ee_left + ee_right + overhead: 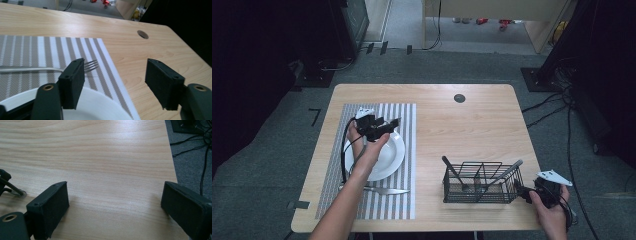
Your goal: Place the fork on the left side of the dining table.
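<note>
A left gripper (pixel 115 85) hovered above a white plate (pixel 100 107), jaws wide apart and holding nothing. Just beyond its left jaw a fork (pixel 45 68) lay flat on the striped placemat (pixel 30 47), long axis crosswise to the claw, tines pointing toward the gap between the jaws. Far to the right, the right gripper (pixel 115 205) gaped empty over bare table (pixel 112 157), beside a wire cutlery basket (pixel 482 182).

Fork (pixel 37 69) handle cut off left
</note>
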